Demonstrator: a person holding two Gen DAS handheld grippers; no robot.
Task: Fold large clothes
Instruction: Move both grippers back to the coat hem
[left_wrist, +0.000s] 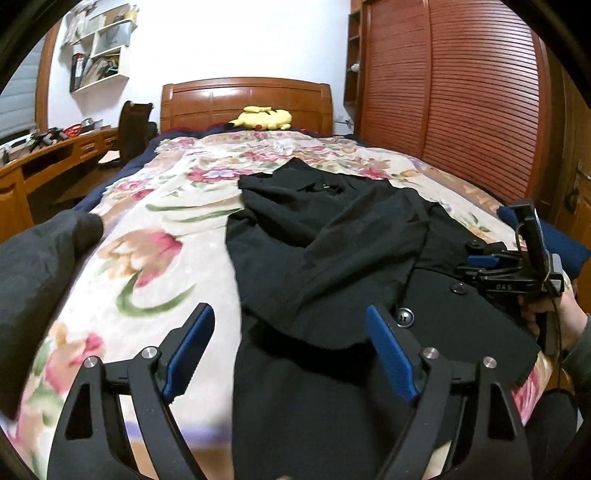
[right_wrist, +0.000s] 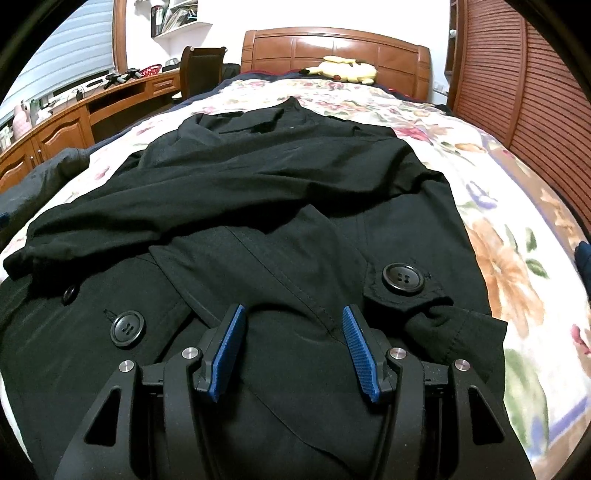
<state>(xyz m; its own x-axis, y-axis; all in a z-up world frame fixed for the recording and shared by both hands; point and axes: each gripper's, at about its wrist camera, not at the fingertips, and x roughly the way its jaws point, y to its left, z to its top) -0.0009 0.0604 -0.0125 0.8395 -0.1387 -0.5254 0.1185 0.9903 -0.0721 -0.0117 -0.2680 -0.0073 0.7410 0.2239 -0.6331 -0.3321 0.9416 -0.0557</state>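
A large black coat (left_wrist: 332, 240) lies spread along the bed, collar toward the headboard, with one sleeve (right_wrist: 184, 206) folded across its front. Large black buttons (right_wrist: 402, 277) show on the near part. My left gripper (left_wrist: 289, 310) hangs open and wide above the coat's near left edge, with nothing between its blue pads (left_wrist: 391, 354). My right gripper (right_wrist: 293, 309) stands open low over the coat's front, cloth under it, its pads not pressing anything. In the left wrist view the right gripper (left_wrist: 480, 262) shows at the coat's right side, held by a hand (left_wrist: 554, 314).
A floral bedcover (left_wrist: 155, 229) covers the bed. A yellow plush toy (left_wrist: 264, 118) lies by the wooden headboard (left_wrist: 243, 99). A dark grey garment (left_wrist: 40, 266) lies at the bed's left edge. A slatted wardrobe (left_wrist: 461, 103) stands on the right, a desk (left_wrist: 55, 155) and chair on the left.
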